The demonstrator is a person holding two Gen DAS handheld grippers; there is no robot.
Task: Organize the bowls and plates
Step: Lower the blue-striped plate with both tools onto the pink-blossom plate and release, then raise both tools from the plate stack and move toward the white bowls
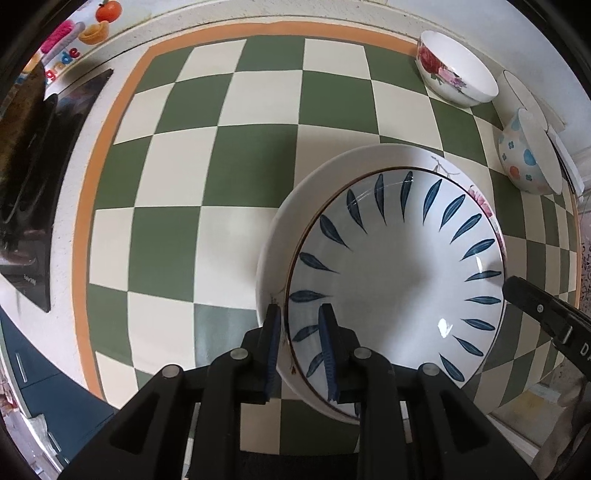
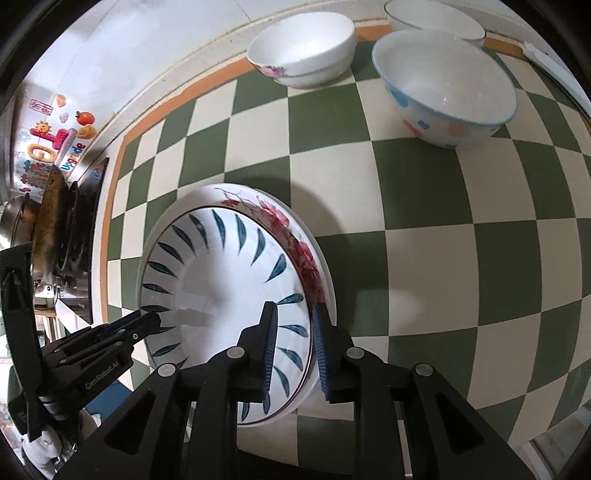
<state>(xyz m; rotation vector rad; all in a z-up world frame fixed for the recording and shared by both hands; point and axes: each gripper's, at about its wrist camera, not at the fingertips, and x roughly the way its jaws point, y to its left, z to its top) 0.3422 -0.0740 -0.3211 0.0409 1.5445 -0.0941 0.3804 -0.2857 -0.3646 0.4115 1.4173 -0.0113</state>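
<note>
A white plate with blue leaf strokes (image 1: 399,280) (image 2: 221,280) lies nested in a larger white plate with red flowers (image 1: 295,206) (image 2: 291,229) on the green-and-cream checkered mat (image 1: 221,147). My left gripper (image 1: 300,310) points straight down and straddles the left rim of the stack, one finger outside and one inside, with a gap at the pads. My right gripper (image 2: 293,308) straddles the opposite rim the same way, pads apart from it. Each gripper's tip shows in the other view: the right gripper (image 1: 517,288) and the left gripper (image 2: 147,319).
Three bowls stand at the mat's far edge: a rose-patterned bowl (image 1: 456,70) (image 2: 303,51), a dotted bowl (image 1: 524,155) (image 2: 443,88) and a plain white bowl (image 2: 436,16). A dark stove with a pan (image 2: 55,229) borders the mat's left side.
</note>
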